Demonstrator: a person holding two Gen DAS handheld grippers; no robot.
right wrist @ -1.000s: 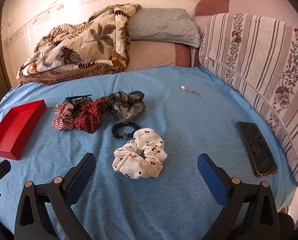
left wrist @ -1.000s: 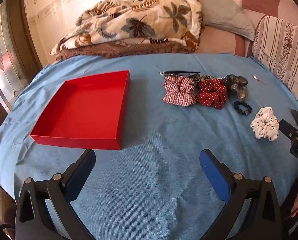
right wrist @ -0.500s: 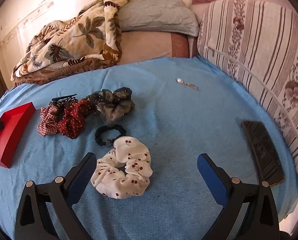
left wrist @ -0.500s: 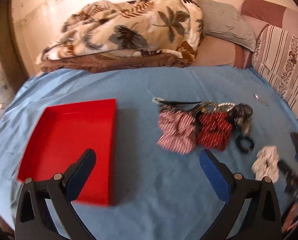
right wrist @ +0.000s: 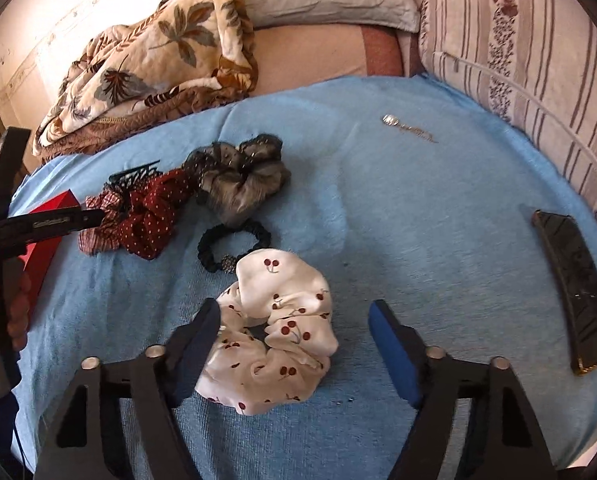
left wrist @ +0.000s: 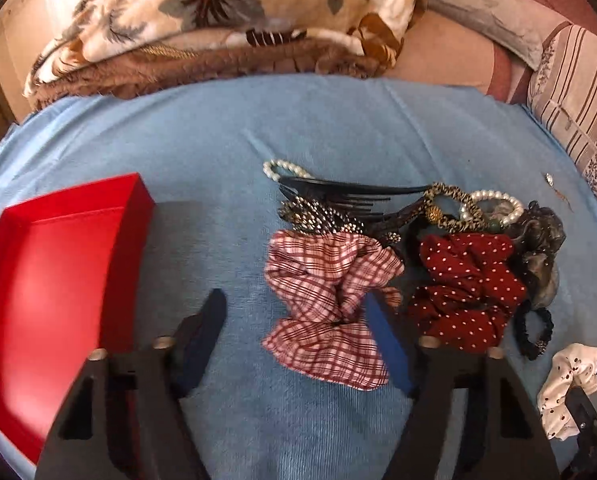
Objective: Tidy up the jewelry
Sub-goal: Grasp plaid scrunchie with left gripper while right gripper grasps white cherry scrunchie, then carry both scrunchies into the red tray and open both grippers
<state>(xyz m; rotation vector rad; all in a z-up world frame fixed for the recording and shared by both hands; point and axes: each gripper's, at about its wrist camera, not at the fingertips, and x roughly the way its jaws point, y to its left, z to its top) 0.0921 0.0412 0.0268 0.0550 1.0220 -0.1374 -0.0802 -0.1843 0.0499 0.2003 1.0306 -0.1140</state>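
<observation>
1. We judge that we are in the approach to the first pick-ups: both pairs of tongs are apart and hold nothing, and the shallow red cardboard box (left wrist: 50,280) on the left of the blue bedspread (left wrist: 298,128) shows nothing inside in the part we can see.
2. Our left tongs (left wrist: 294,336) hover low with the pink-and-white checked fabric scrunchie (left wrist: 330,304) lying between their blue fingers; we cannot tell whether either finger touches it.
3. Our right tongs (right wrist: 294,344) straddle the white cherry-print satin scrunchie (right wrist: 274,332); its left edge lies at the left finger, and the right finger stands clear of it.
4. The rest of the pile sits just beyond:
   - a dark red white-dotted scrunchie (left wrist: 466,292) beside the checked one;
   - a grey sheer scrunchie (right wrist: 242,184) to its right;
   - a black beaded hair tie (right wrist: 234,248) touching the cherry one's far edge;
   - a black plastic comb clip (left wrist: 350,196) and white pearl bracelets (left wrist: 494,204) at the far side.
5. A small silver chain pendant (right wrist: 406,128) lies well apart, far right.
6. Next, each pair of tongs needs to drop a little and close on bunched fabric, then carry left to the box; the soft cloth may slip or drag a neighbour.
7. We see faint lettering on the left tool's body in the right view, too blurred to read.
</observation>
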